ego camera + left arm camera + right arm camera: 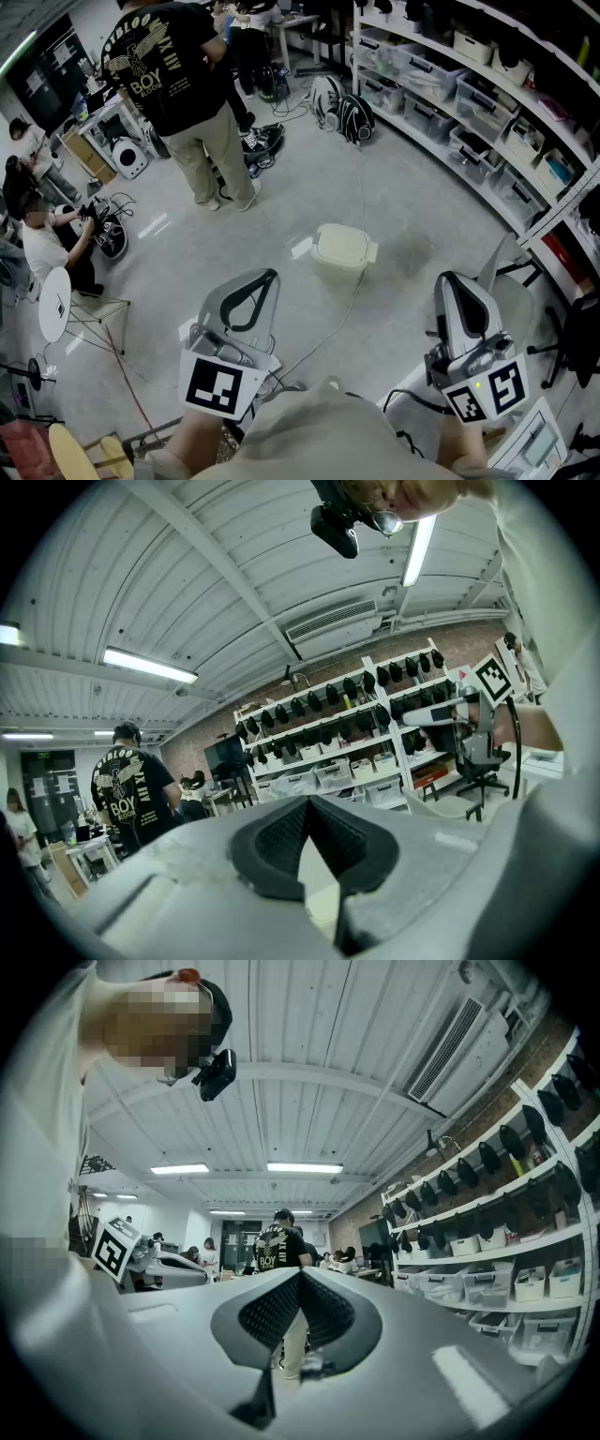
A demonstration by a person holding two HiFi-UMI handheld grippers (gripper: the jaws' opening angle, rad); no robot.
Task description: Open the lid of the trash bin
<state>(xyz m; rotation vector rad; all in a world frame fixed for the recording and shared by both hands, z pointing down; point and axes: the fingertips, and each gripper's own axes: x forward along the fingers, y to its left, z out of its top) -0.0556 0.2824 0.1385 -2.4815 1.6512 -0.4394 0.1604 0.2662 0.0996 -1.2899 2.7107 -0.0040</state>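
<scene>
Left gripper (270,274): closed, jaw tips pressed together, only an empty loop behind them, nothing gripped; same meeting of tips in its own view (307,803). Held low at the near left, marker cube (220,384) toward the body.

Right gripper (450,277): likewise closed on nothing, tips touching in its own view (300,1274); held at the near right, level with the other, well apart from it.

Further out, between the two and well ahead of both: trash bin (342,248), pale cream, upright on the grey floor (422,216), lid (339,242) down. Touched by neither gripper. Thin cable (349,305) on the floor, running from near the grippers past the bin's right side.

Beyond that: person in a black T-shirt (178,75) standing at the far left, back turned. Backpack (354,117) on the floor at the foot of the shelves (487,112), these curving along the right with clear boxes.
</scene>
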